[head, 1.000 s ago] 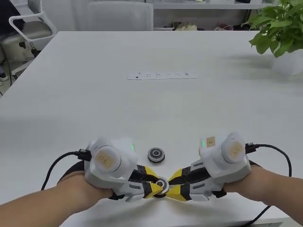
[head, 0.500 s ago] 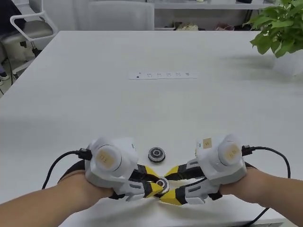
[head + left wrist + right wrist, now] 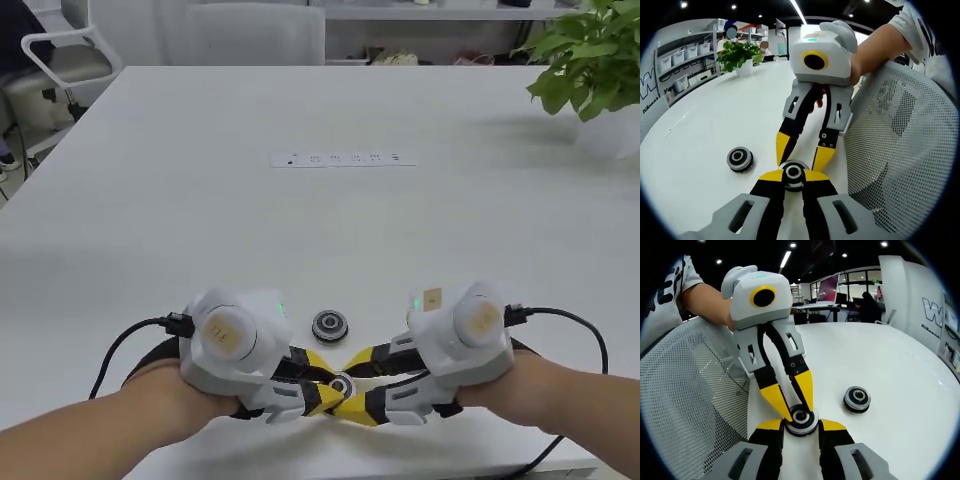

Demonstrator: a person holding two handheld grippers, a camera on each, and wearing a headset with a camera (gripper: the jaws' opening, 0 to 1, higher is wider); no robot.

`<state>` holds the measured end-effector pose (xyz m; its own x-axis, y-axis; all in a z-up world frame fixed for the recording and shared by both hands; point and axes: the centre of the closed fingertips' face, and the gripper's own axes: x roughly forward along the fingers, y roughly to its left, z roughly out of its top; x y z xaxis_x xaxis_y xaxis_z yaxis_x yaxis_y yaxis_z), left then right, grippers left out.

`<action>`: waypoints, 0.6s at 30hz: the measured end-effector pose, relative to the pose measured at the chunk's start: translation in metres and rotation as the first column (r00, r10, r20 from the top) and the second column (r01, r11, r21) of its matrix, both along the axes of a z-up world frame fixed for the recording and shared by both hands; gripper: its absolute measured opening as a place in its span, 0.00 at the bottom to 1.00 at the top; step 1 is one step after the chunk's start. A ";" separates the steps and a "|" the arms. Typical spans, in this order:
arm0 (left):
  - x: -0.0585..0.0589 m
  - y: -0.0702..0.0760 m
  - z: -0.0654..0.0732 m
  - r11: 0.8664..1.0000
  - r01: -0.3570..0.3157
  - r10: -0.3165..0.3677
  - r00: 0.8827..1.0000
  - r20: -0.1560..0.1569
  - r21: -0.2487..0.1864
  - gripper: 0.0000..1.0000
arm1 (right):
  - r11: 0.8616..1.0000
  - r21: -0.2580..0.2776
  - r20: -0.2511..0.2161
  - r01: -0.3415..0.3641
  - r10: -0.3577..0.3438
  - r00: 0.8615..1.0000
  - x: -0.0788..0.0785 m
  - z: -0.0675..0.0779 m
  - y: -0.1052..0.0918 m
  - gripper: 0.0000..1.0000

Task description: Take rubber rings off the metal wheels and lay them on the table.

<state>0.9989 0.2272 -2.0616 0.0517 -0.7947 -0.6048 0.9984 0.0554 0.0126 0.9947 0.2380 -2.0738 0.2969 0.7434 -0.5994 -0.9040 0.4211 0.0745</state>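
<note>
A metal wheel with a black rubber ring [image 3: 340, 387] sits at the table's near edge, pinched between both grippers. My left gripper [image 3: 324, 396] comes in from the left, shut on this wheel [image 3: 792, 173] with a yellow tip on each side. My right gripper [image 3: 357, 390] faces it from the right, and its yellow tips [image 3: 771, 424] press on the rim of the same wheel [image 3: 801, 420]. A second ringed wheel [image 3: 330, 325] lies flat on the table just beyond them, untouched.
A white power strip [image 3: 342, 159] lies mid-table. A potted plant [image 3: 590, 60] stands at the far right corner. A mesh chair back [image 3: 895, 135] is close behind the near edge. The white table [image 3: 300, 240] stretches wide beyond the wheels.
My right gripper shifted a little left, and its jaws spread wider and then drew in on the wheel. The left gripper and the second wheel stayed put.
</note>
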 end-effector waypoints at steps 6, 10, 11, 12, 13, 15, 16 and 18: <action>0.000 0.000 0.000 1.000 -0.002 0.002 1.000 0.002 0.001 0.08 | 1.000 0.000 -0.008 0.007 -0.007 1.000 0.000 0.001 -0.003 0.24; 0.000 0.000 0.000 1.000 -0.003 0.003 1.000 0.002 0.002 0.08 | 1.000 -0.010 -0.003 0.001 -0.001 1.000 -0.001 0.001 -0.004 0.23; 0.000 0.000 0.000 1.000 -0.003 0.003 1.000 0.002 0.002 0.08 | 1.000 -0.016 0.000 -0.003 0.003 1.000 -0.001 0.000 -0.005 0.23; 0.000 0.000 0.000 1.000 -0.003 0.003 1.000 0.001 0.002 0.08 | 0.999 -0.034 0.008 -0.013 0.013 1.000 -0.002 -0.001 -0.006 0.23; 0.000 0.000 0.000 1.000 -0.003 0.003 1.000 0.001 0.002 0.08 | 0.999 -0.047 0.023 -0.024 0.026 0.999 -0.002 -0.002 -0.007 0.22; 0.000 0.000 0.000 1.000 -0.004 0.004 1.000 0.001 0.001 0.08 | 0.999 -0.044 0.019 -0.021 0.021 1.000 -0.003 -0.001 -0.008 0.21; 0.000 0.000 0.000 1.000 -0.004 0.004 1.000 0.001 0.001 0.08 | 0.999 -0.041 0.015 -0.017 0.017 1.000 -0.003 -0.001 -0.008 0.20; 0.000 0.000 0.000 1.000 -0.004 0.004 1.000 0.000 0.000 0.08 | 0.999 -0.041 0.015 -0.018 0.019 1.000 -0.003 -0.001 -0.008 0.20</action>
<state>0.9987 0.2273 -2.0615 0.0547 -0.7944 -0.6050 0.9982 0.0589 0.0129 0.9917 0.2302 -2.0748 0.2926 0.7237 -0.6250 -0.9124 0.4069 0.0439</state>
